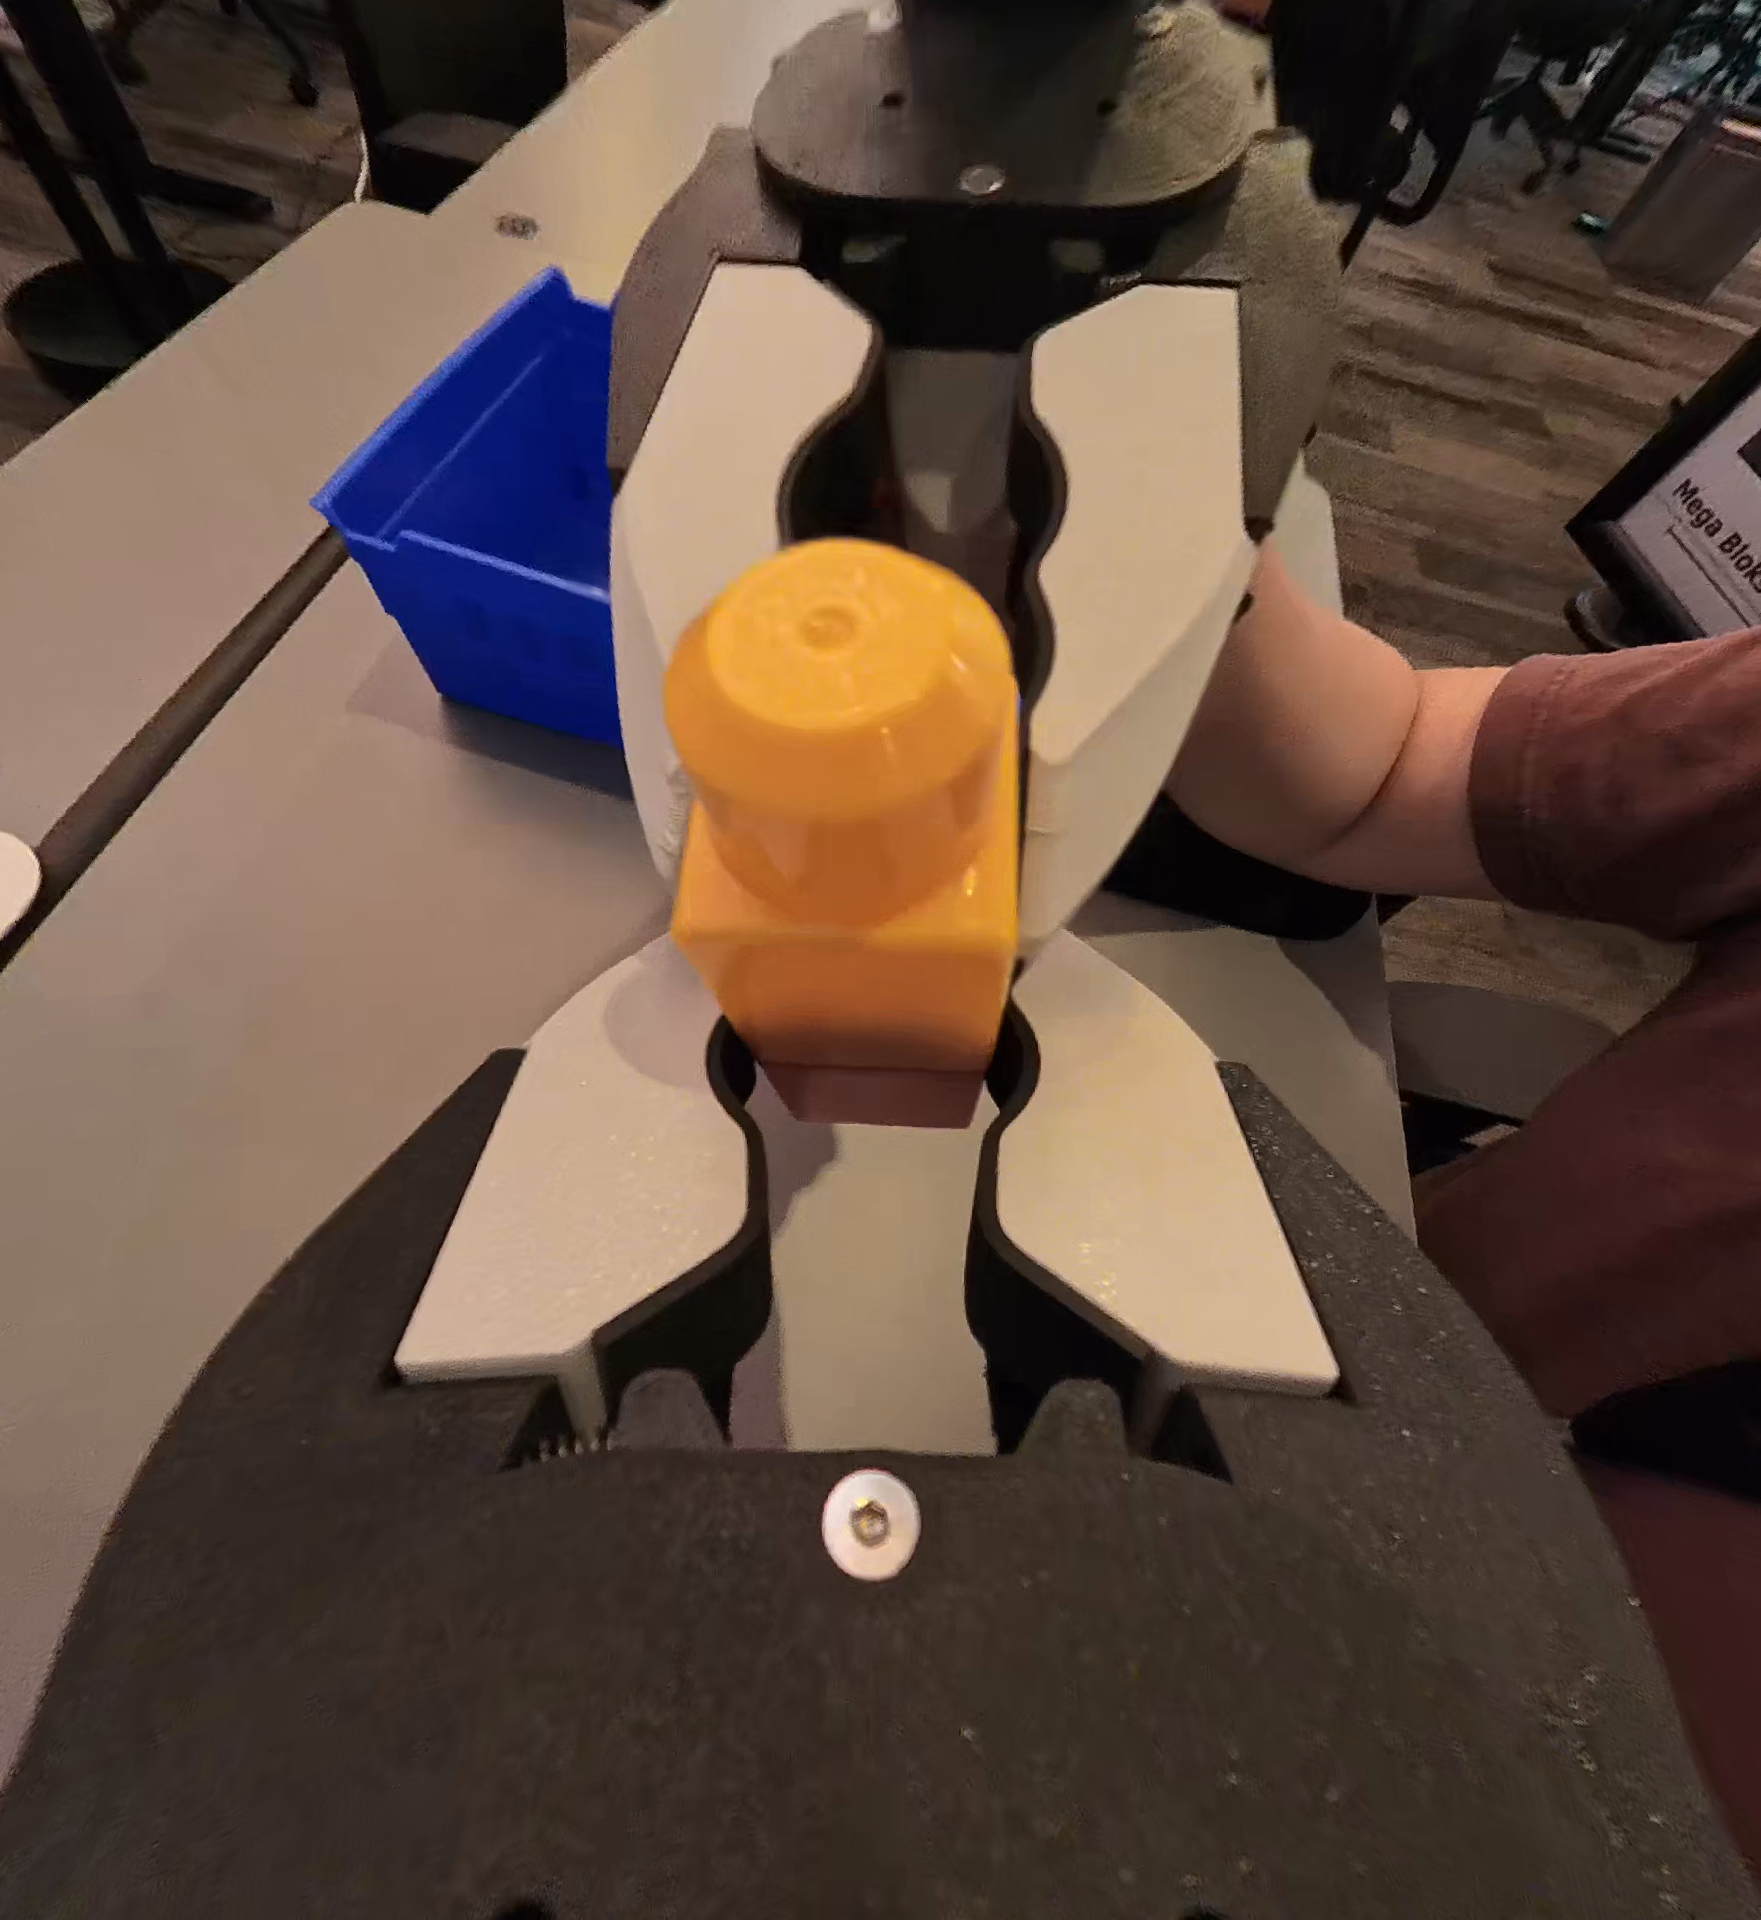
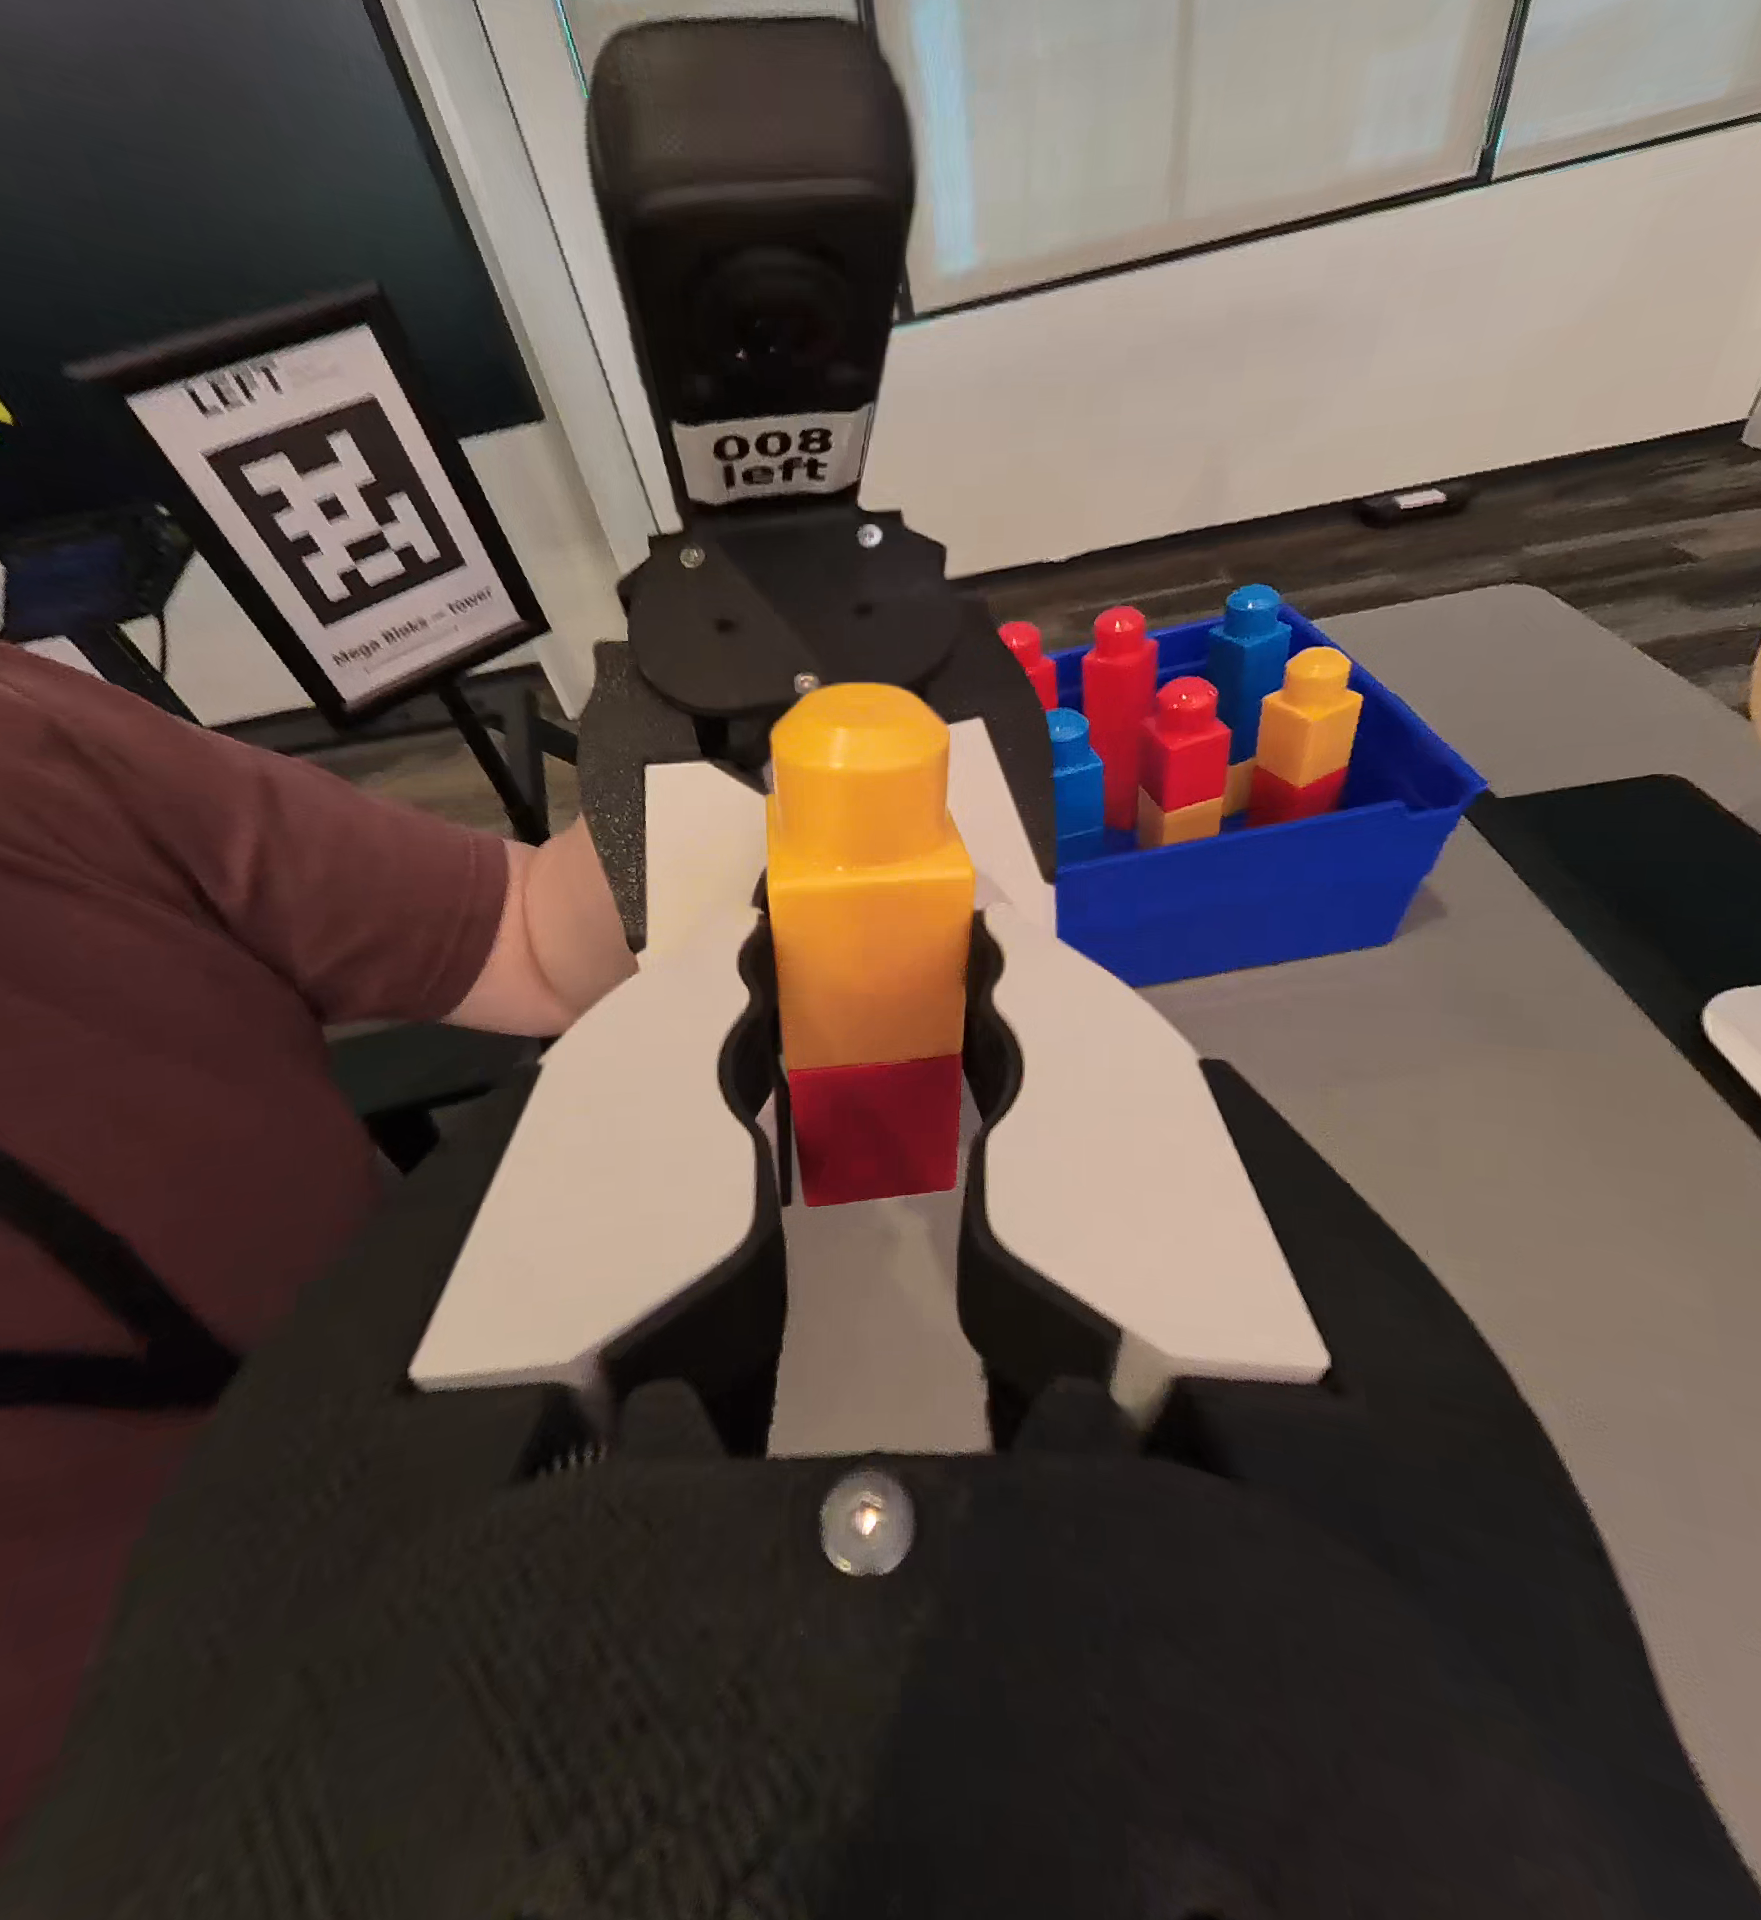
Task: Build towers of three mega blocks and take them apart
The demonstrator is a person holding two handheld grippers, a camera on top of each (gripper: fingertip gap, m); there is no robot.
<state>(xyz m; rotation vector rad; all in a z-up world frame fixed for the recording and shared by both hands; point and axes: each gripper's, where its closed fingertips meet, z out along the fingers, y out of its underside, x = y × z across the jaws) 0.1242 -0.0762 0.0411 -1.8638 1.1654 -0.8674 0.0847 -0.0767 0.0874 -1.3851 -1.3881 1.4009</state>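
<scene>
— In the blue bin [image 2: 1260, 904]?
— Short stacks of red, blue and yellow blocks [image 2: 1193, 748], standing upright, studs up. Resting on the grey table [image 2: 1478, 1195].

— And the tower [image 2: 871, 966]?
— Just left of the bin, nearer the camera: yellow blocks on top, a red block [image 2: 874, 1132] at the bottom.

— Grippers?
— Left gripper [image 1: 868, 1023] and right gripper [image 2: 868, 997] facing each other, both clamped on the tower. Right pads pressed against the yellow part. Left pads low, about the seam of yellow and red; exact block hard to tell.

— Beyond the bin?
— Floor and a white wall.
</scene>
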